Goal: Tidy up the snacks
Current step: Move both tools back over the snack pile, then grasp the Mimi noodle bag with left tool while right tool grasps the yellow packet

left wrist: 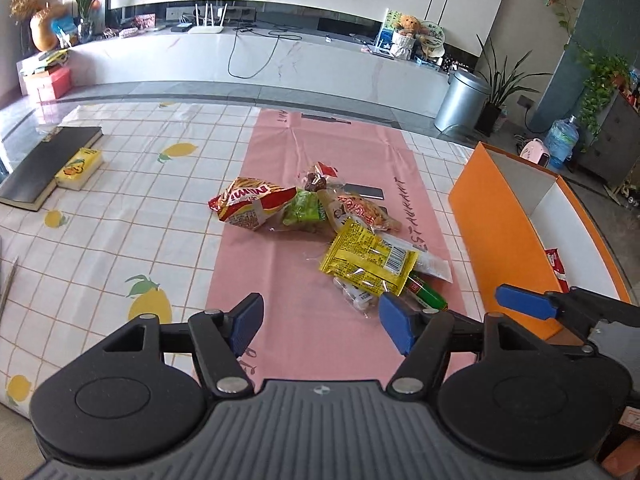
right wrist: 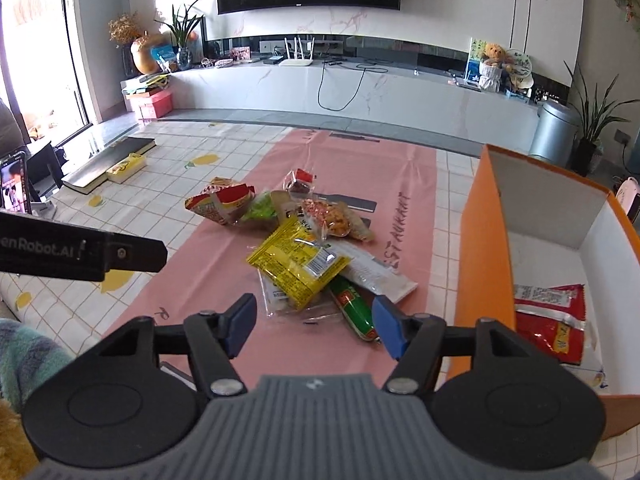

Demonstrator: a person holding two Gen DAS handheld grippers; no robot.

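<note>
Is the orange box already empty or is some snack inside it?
Not empty. One red snack packet lies flat on the white floor of the orange box; the rest of the floor in view is bare.

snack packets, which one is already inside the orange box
The red packet, lying flat on the white floor of the orange box. All the others, such as the yellow packet and the green stick, sit piled on the pink mat.

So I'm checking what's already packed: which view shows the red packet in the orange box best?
The right wrist view: the red packet lies almost fully visible on the orange box floor. The left wrist view shows only a sliver behind the box wall.
</note>
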